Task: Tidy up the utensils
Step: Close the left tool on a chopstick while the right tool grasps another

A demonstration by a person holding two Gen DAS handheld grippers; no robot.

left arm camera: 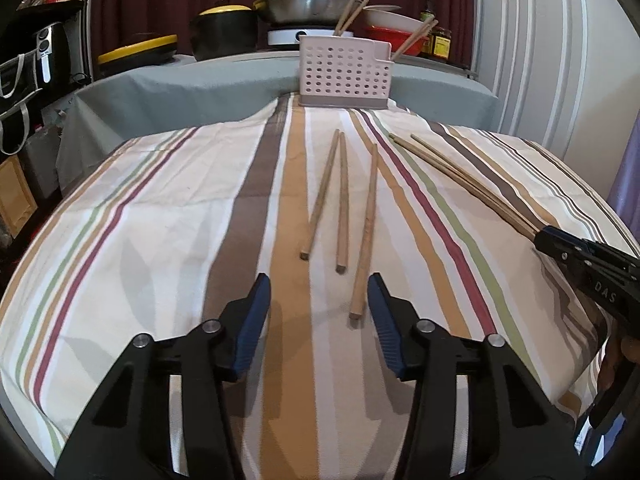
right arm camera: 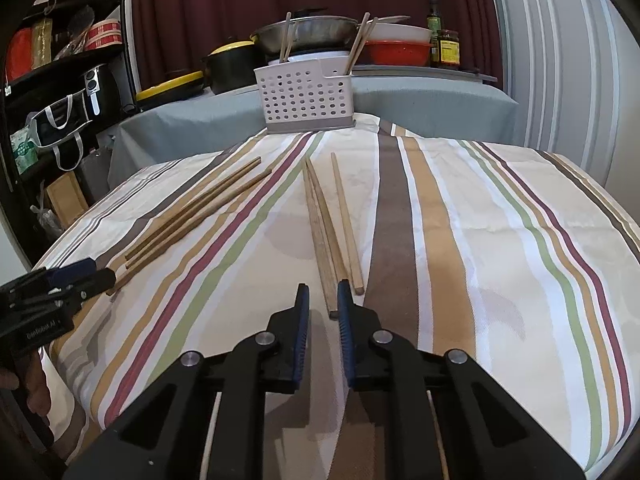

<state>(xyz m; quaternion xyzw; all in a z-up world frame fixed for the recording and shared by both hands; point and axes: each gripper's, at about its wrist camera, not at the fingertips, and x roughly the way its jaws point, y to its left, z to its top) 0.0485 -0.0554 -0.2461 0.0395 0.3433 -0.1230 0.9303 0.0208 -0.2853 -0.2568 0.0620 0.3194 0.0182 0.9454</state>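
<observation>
Wooden chopsticks lie on a striped tablecloth (left arm camera: 160, 208). In the left wrist view three chopsticks (left arm camera: 342, 200) lie ahead of my open, empty left gripper (left arm camera: 319, 286); one end lies by its right finger. More chopsticks (left arm camera: 460, 178) lie to the right, ending at my right gripper (left arm camera: 546, 240). In the right wrist view my right gripper (right arm camera: 323, 294) is open a little, and the near ends of three chopsticks (right arm camera: 326, 228) lie at its tips. The other chopsticks (right arm camera: 192, 216) lie left, by my left gripper (right arm camera: 102, 276). A white perforated holder (left arm camera: 344, 70) (right arm camera: 306, 94) with several chopsticks stands at the far edge.
Behind the holder a grey-covered surface (left arm camera: 200, 80) carries pots, a wok (left arm camera: 308, 6) and bowls (right arm camera: 400, 46). Jars (right arm camera: 448, 50) stand at the back right. A black shelf (right arm camera: 60, 80) with an appliance and bags is on the left. White cupboard doors (left arm camera: 560, 60) are on the right.
</observation>
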